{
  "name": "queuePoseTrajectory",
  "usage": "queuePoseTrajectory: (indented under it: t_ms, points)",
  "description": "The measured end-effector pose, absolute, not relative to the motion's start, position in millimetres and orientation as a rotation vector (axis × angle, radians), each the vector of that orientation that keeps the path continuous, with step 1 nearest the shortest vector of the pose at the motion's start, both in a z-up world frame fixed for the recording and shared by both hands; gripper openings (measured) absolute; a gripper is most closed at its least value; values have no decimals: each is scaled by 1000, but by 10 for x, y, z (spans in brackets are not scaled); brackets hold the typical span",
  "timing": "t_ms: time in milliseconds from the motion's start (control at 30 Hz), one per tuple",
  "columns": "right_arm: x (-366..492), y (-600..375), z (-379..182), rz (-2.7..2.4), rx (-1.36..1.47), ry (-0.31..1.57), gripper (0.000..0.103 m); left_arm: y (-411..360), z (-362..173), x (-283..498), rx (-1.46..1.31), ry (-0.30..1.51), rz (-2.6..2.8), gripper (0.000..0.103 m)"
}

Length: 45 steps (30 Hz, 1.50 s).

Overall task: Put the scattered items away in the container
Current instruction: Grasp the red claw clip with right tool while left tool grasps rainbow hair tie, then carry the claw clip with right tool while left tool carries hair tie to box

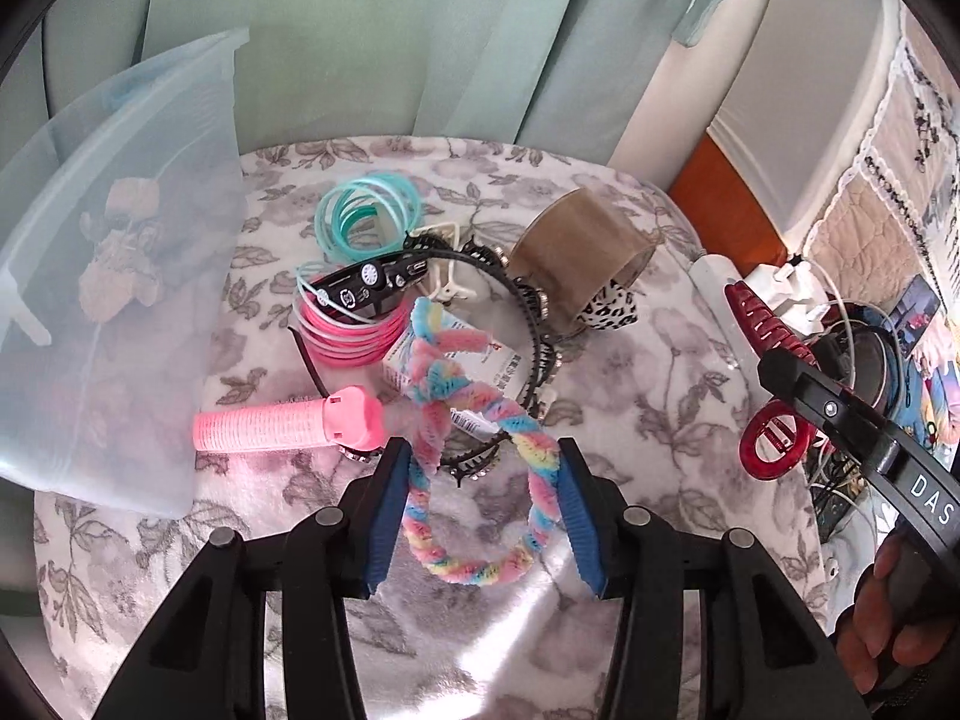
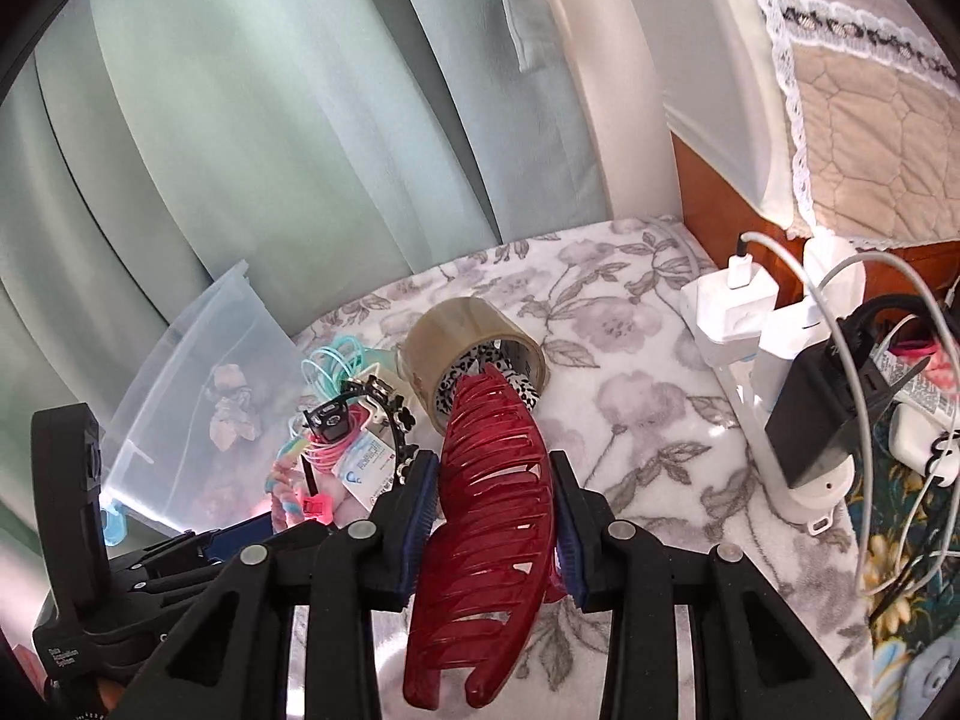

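Observation:
My left gripper (image 1: 482, 468) is shut on a rainbow chenille loop (image 1: 474, 564), its blue pads pressing both sides just above the floral cloth. My right gripper (image 2: 492, 474) is shut on a dark red hair claw (image 2: 486, 540), lifted off the table; it also shows at the right of the left wrist view, the claw (image 1: 771, 444) in it. The translucent container (image 1: 120, 252) stands at the left with a beige item inside. Scattered between them lie a pink roller (image 1: 282, 426), pink bands (image 1: 348, 336), teal bands (image 1: 366, 210), a black headband (image 1: 528, 312) and a tape roll (image 1: 576, 246).
A white power strip (image 2: 738, 312) with chargers, cables and a black block (image 2: 822, 414) crowds the table's right edge. Green curtains hang behind. A white clip (image 1: 444, 276), a black barrette (image 1: 372, 282) and a small packet (image 1: 480, 366) lie in the pile. A leopard-print piece (image 2: 474, 372) sits inside the tape roll.

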State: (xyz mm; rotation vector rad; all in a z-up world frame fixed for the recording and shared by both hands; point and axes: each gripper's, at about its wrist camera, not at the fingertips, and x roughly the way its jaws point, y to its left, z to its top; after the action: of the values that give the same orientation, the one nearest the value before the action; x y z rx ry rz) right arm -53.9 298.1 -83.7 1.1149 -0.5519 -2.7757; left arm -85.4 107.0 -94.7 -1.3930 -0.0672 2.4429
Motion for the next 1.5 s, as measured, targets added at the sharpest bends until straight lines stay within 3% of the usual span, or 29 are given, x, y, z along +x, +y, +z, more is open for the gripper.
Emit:
queuePoseTrajectory:
  t_ms: [967, 1200, 1500]
  points:
    - [315, 2414, 715, -2881, 625, -280, 39, 549, 670, -164, -839, -118, 2654, 50]
    - [300, 2050, 933, -2842, 568, -195, 39, 123, 800, -152, -772, -211, 2735, 50]
    - [51, 1497, 912, -2733, 628, -106, 39, -535, 583, -241, -809, -373, 2822, 50]
